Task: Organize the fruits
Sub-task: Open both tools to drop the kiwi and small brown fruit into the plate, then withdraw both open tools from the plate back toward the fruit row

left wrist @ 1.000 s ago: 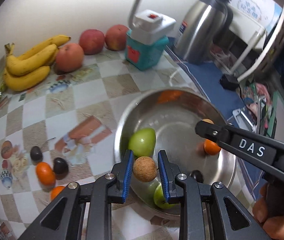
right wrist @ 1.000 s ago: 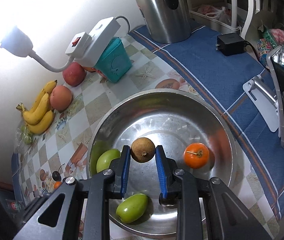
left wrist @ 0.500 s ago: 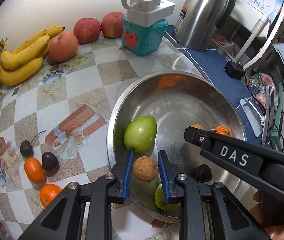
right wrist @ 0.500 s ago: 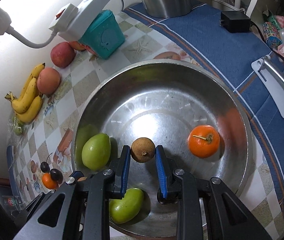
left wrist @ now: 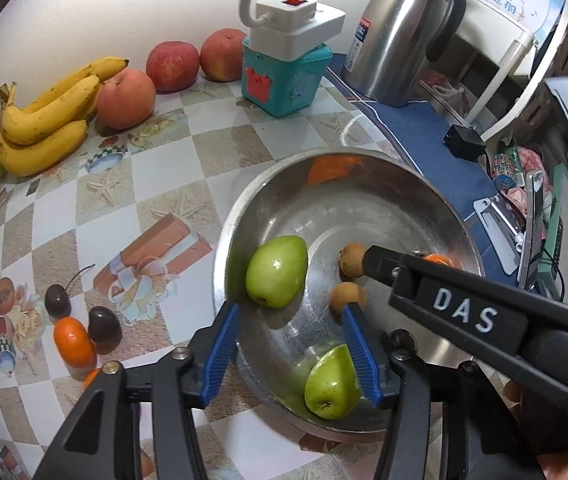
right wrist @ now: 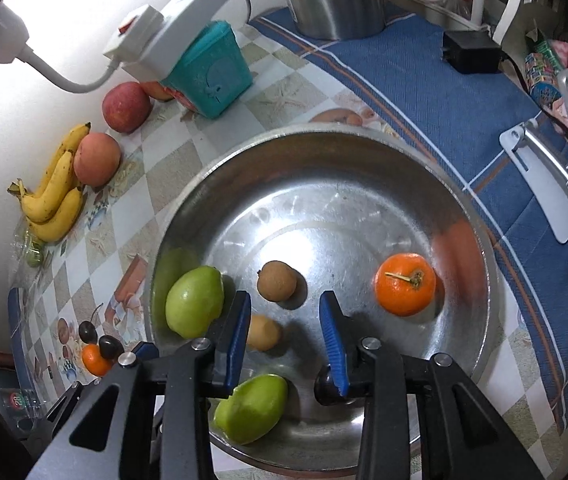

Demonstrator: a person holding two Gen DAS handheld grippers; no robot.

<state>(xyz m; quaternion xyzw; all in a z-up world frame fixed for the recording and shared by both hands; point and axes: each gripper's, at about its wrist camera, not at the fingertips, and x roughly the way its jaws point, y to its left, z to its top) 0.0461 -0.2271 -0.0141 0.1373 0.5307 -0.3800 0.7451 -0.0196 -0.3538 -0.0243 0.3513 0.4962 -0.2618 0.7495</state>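
Stainless-steel bowl [left wrist: 436, 208] stood on the checked tablecloth [left wrist: 156, 184] in the left wrist view, near the cloth's front edge; it held two green fruits [left wrist: 277, 271] and two small brown round fruits [left wrist: 347, 297]. Left gripper [left wrist: 298, 350] hovered over the bowl's near rim, its blue-padded jaws opening, nothing pressed between them; the nearer brown fruit lay loose on the bowl floor just beyond the right-hand pad. Right gripper [left wrist: 368, 261] reached in from the right, its tip beside the farther brown fruit. Listed along the cloth's far edge by the wall: bananas [left wrist: 44, 120], a peach [left wrist: 126, 94], two apples [left wrist: 172, 66], a teal box [left wrist: 284, 76] carrying a white power strip [left wrist: 298, 24]. Near the left front corner: two dark cherries [left wrist: 104, 323] and a small orange fruit [left wrist: 74, 340]. In the right wrist view, the right gripper [right wrist: 286, 328] stood over the bowl [right wrist: 364, 140], jaws opening and gripping nothing; one brown fruit [right wrist: 277, 281] rested on the floor just beyond the pads, the other [right wrist: 264, 332] beside the left-hand pad. An orange [right wrist: 404, 285] lay at the bowl's right side, the green fruits [right wrist: 194, 306] at its left and near wall, a dark fruit [right wrist: 326, 390] behind the right-hand pad.
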